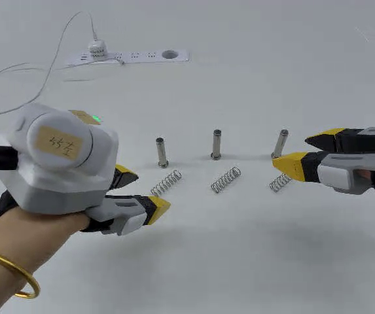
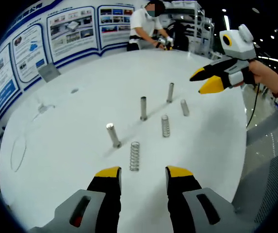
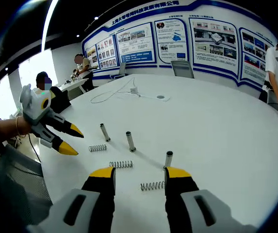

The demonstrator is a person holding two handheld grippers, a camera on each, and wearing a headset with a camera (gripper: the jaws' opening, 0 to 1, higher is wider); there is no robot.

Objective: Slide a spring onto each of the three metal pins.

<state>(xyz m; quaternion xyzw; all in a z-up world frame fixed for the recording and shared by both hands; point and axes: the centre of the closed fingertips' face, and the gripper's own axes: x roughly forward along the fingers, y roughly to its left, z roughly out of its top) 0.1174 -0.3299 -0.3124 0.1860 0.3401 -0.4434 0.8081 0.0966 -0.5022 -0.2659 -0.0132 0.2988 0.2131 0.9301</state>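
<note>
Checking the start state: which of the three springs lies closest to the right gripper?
The spring at the right end of the row, just beside the right gripper's lower tip; the other two lie farther left.

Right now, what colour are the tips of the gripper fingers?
Yellow, on black fingers. The left gripper view shows it best.

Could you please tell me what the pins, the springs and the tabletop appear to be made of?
Pins: likely steel, smooth with dull grey sheen. Springs: coiled silvery wire, probably steel. Tabletop: smooth matte white; material unclear.
</note>
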